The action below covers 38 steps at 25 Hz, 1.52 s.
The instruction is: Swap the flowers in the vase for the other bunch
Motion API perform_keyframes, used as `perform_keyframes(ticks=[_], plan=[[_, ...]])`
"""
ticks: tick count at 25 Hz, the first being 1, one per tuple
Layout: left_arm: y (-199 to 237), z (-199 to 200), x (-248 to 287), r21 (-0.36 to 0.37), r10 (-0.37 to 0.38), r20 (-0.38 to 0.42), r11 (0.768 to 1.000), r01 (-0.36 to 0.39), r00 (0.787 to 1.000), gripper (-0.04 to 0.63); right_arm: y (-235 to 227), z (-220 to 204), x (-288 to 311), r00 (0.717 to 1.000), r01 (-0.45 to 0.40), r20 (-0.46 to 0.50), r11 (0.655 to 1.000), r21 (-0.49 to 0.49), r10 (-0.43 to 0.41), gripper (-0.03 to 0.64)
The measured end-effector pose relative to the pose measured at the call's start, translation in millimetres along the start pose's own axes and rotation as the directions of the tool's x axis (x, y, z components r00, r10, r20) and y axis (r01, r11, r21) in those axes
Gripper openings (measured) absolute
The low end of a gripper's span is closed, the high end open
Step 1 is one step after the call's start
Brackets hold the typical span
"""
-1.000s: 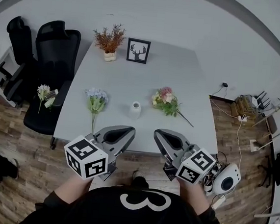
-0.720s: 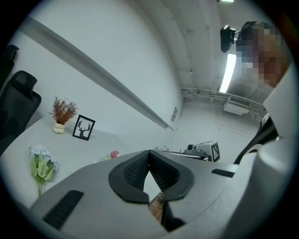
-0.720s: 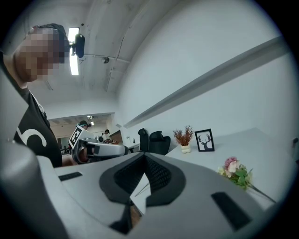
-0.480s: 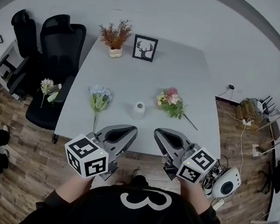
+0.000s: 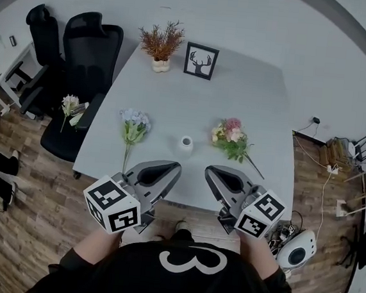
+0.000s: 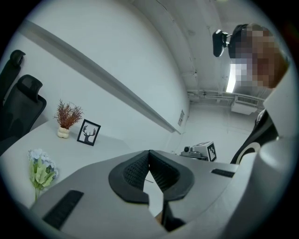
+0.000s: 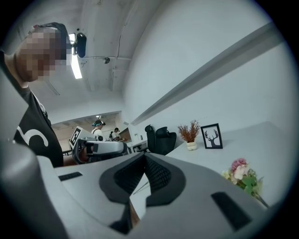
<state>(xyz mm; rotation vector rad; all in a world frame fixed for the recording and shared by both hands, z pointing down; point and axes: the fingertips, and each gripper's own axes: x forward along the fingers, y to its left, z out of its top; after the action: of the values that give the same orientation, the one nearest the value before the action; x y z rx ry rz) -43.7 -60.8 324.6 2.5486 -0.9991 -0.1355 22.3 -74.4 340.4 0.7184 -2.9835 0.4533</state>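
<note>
A small white vase (image 5: 185, 143) stands near the middle of the grey table (image 5: 239, 96), and no flowers show in it. A blue and white bunch (image 5: 133, 126) (image 6: 41, 170) lies to its left, a pink bunch (image 5: 232, 136) (image 7: 242, 175) to its right. My left gripper (image 5: 173, 168) (image 6: 149, 152) and right gripper (image 5: 210, 172) (image 7: 144, 155) hover side by side over the table's near edge, short of the vase. Both are shut, with nothing between the pads.
A dried plant in a pot (image 5: 161, 44) and a framed deer picture (image 5: 201, 61) stand at the table's far end. Two black office chairs (image 5: 83, 43) sit at the left, with a third bunch (image 5: 70, 105) on one seat. Cables and a white device (image 5: 296, 252) lie on the floor at the right.
In the head view the table and its things have slid slightly right. Both grippers stay shut at the near edge; the right one has shifted a little to the right.
</note>
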Motion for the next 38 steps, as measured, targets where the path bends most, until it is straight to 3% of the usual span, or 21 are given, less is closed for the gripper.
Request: perform_keyframes(ticks=[5,8,12,21,25,30,35,38], plan=[[7.3,2.4,20.7,0.016,0.05,0.014,0.999,-0.05,0.999,0.011,-25.4,1.7,-1.3,0.998,-0.056,-0.011,0.998,0.014,0.056,0.008],[16.0,3.3,30.2,-0.01,0.092,0.027,0.996,-0.091,0.995,0.011,-41.3,1.0,-1.9,0.995,-0.094,-0.017,0.995,0.014,0.095,0.008],[25.3,5.8,38.4,-0.024,0.189,0.055,0.982,-0.188,0.98,0.011,-58.0,-0.2,-2.7,0.988,-0.15,-0.031,0.989,0.017,0.15,0.008],[35.9,-0.7,28.4,-0.007,0.299,0.033,0.954,-0.299,0.954,0.011,-61.1,-0.9,12.1,0.967,-0.251,-0.029,0.968,0.031,0.252,0.008],[56.5,1.0,24.2,0.004,0.334,0.006,0.943,-0.334,0.943,0.011,-67.2,-3.3,23.8,0.967,-0.25,-0.034,0.967,0.047,0.252,0.008],[99.6,-7.4,14.8,-0.016,0.415,-0.049,0.909,-0.416,0.909,0.011,-72.6,-5.1,39.3,0.97,-0.238,-0.039,0.969,0.06,0.24,0.008],[143.6,-9.5,11.0,0.023,0.432,-0.116,0.901,-0.433,0.894,0.015,-83.5,-6.2,58.8,0.974,-0.216,-0.043,0.972,0.09,0.221,0.008],[171.5,-11.4,7.6,0.031,0.445,-0.145,0.895,-0.446,0.884,0.098,-86.9,-9.2,72.6,0.976,-0.208,-0.046,0.972,0.11,0.214,0.008]])
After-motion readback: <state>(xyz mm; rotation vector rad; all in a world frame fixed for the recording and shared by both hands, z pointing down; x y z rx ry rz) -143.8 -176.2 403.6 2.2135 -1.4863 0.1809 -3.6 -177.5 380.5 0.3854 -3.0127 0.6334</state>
